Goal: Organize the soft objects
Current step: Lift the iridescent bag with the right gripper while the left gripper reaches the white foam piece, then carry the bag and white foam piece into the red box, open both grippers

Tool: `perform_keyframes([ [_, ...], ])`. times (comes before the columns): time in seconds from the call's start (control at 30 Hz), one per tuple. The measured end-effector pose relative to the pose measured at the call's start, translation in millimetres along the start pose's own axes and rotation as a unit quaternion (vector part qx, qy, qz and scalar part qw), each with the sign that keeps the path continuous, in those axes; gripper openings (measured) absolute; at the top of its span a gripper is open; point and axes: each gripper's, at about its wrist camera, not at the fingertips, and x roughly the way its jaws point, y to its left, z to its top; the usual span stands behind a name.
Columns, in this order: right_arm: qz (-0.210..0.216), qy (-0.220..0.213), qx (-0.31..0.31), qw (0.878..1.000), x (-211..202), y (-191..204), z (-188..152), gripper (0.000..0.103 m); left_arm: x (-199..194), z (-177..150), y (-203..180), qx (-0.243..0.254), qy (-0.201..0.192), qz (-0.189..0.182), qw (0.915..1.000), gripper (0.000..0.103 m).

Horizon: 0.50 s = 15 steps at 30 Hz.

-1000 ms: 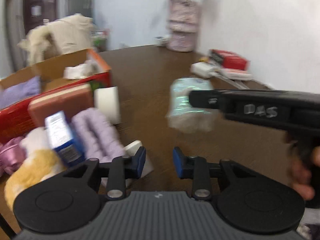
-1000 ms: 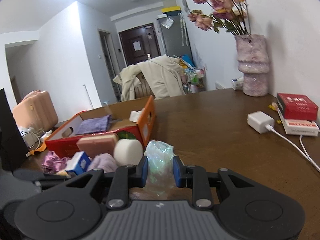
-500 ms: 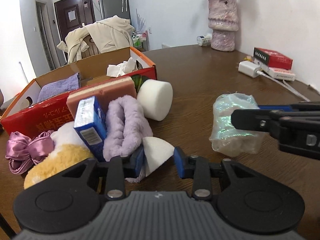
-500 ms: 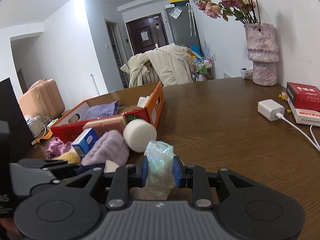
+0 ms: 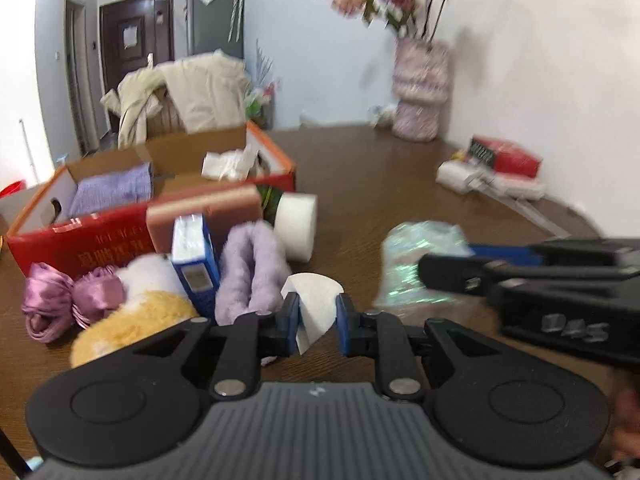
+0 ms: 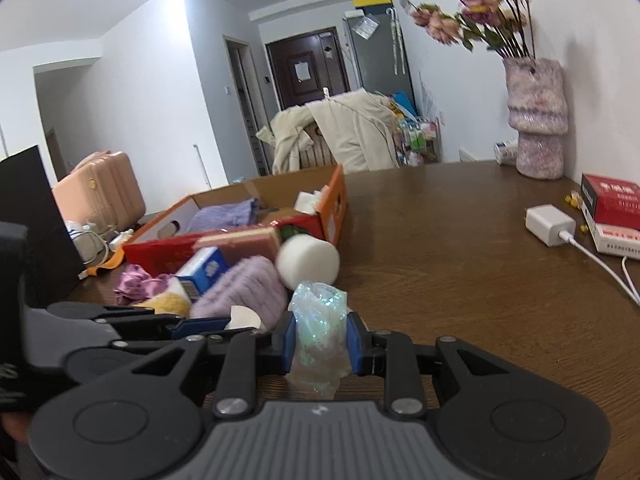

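The left gripper (image 5: 317, 322) has just been closing and now pinches a white foam wedge (image 5: 314, 300) between its blue pads. Only the left wrist view shows this grip head-on; from the right wrist view the wedge (image 6: 242, 317) is a sliver peeking past the left gripper (image 6: 208, 326). The right gripper (image 6: 321, 344) is clamped on a crumpled iridescent bag (image 6: 320, 332), seen straight between its pads in its own view and from the side in the left view, where the bag (image 5: 416, 268) hangs at the tip of the right gripper (image 5: 448, 268).

Just beyond the wedge lies a pile of soft things on the brown surface (image 6: 460, 264): a lilac plush piece (image 5: 250, 270), a blue carton (image 5: 194, 264), a yellow and white plush (image 5: 136, 312), a pink satin bow (image 5: 60, 300), a white foam cylinder (image 5: 296, 226) and a pink sponge block (image 5: 204, 212). Behind them stands an open red box (image 5: 80, 240) holding a purple cloth (image 5: 114, 194) and white tissue (image 5: 228, 164).

To the right, a white charger (image 6: 550, 226) with its cable and a red packet (image 6: 612, 200) lie near the wall, with a pink vase (image 6: 538, 120) of flowers further back. Only the right view shows a pink suitcase (image 6: 100, 196) on the left. A chair draped with a beige coat (image 6: 344, 132) and a dark door (image 6: 304, 72) close the room.
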Motion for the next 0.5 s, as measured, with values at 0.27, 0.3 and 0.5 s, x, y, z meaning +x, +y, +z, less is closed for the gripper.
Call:
perform_keyframes([
  [0.27, 0.025, -0.033, -0.011, 0.999, -25.6, 28.3, 2.2, 0.026, -68.8, 7.3, 27.8, -0.019, -0.07, 0.032, 0.9969, 0.022],
  [0.3, 0.031, -0.035, -0.013, 0.999, -24.8, 32.4, 2.9, 0.026, -70.7, 8.3, 35.8, -0.024, -0.071, 0.041, 0.9963, 0.022],
  [0.5, 0.073, -0.033, -0.038, 0.996, 1.2, 58.6, 26.2, 0.026, -66.9, 40.4, 106.6, -0.066, -0.091, 0.075, 0.9909, 0.022],
])
